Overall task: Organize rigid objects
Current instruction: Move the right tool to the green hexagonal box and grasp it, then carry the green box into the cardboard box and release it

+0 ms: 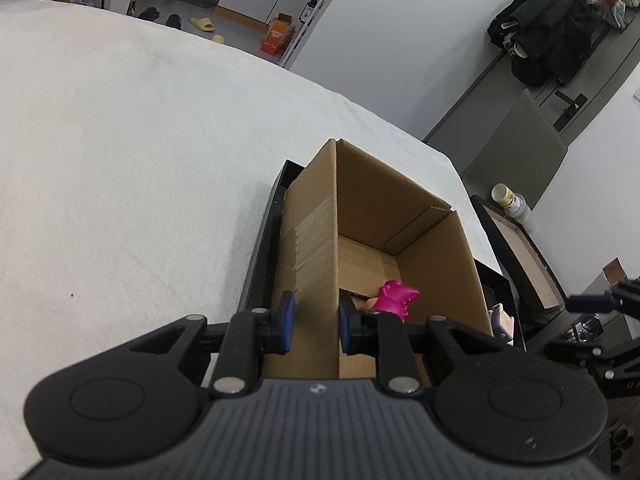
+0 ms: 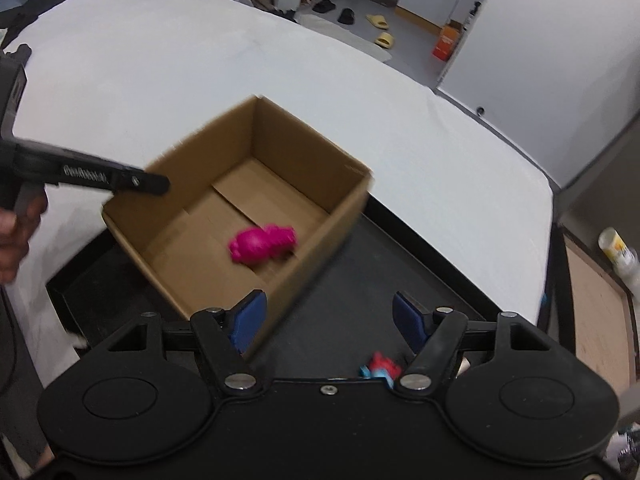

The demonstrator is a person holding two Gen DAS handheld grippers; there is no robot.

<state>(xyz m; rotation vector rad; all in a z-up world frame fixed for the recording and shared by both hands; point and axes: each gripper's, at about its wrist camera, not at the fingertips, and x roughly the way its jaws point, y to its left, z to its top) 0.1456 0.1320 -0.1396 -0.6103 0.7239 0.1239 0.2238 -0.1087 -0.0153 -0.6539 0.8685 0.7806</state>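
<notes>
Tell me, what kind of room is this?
Most likely someone's home, not a lab. Slippers lie on the floor, coats hang by a door, and the cardboard box sits on a table under a white cloth.

One cardboard box (image 2: pixel 320 152) — one magenta toy (image 2: pixel 262 243) inside; one black tray (image 2: pixel 400 248); one red-and-blue toy (image 2: pixel 382 366) — partly hidden.

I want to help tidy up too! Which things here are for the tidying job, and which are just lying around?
For the job: cardboard box, pink toy inside it, red and blue toy on the black tray, left gripper on the box wall, right gripper.

Just lying about: yellow slippers, orange box, black coats, white can.
</notes>
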